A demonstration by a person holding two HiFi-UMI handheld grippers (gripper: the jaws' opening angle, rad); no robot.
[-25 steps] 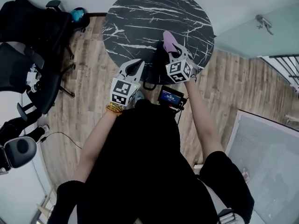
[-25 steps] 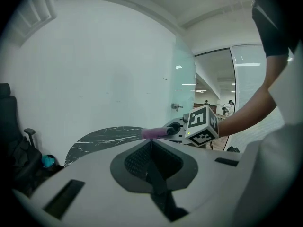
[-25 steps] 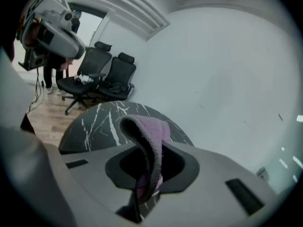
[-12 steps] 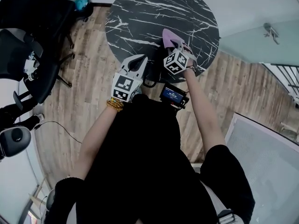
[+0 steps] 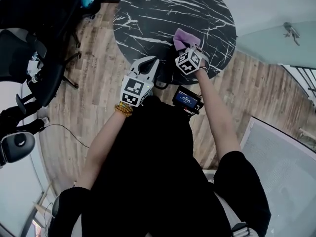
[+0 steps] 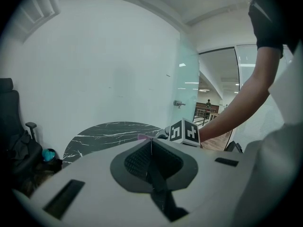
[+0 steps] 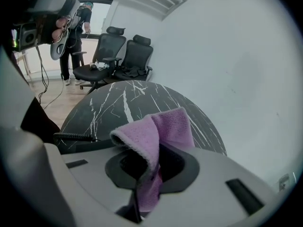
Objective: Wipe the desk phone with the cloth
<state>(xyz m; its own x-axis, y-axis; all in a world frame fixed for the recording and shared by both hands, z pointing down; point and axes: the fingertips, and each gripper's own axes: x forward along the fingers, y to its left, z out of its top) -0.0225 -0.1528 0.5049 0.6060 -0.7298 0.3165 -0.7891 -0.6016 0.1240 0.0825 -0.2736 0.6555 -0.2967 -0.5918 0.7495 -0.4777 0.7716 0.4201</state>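
Observation:
In the head view the black desk phone [image 5: 167, 72] lies at the near edge of the round black marble table [image 5: 148, 19]; it is dark and hard to make out. Its coiled cord [image 7: 71, 137] shows in the right gripper view. My right gripper [image 5: 184, 47] is shut on a purple cloth [image 5: 183, 36], held over the table just right of the phone. The cloth [image 7: 161, 124] is folded up out of the right gripper [image 7: 150, 167]. My left gripper [image 5: 152, 63] hovers at the phone's left side. The left gripper [image 6: 151, 143] is shut with nothing in it.
Black office chairs [image 5: 29, 28] stand on the wooden floor to the left, with a cable [image 5: 59, 127] trailing below them. A small screen [image 5: 187, 98] hangs at the person's waist. Glass panels [image 5: 276, 38] rise at the right. Another person [image 7: 75, 22] stands beyond the chairs.
The head view has shifted a little. Both grippers stay at the table's near edge, and the right one still holds the cloth.

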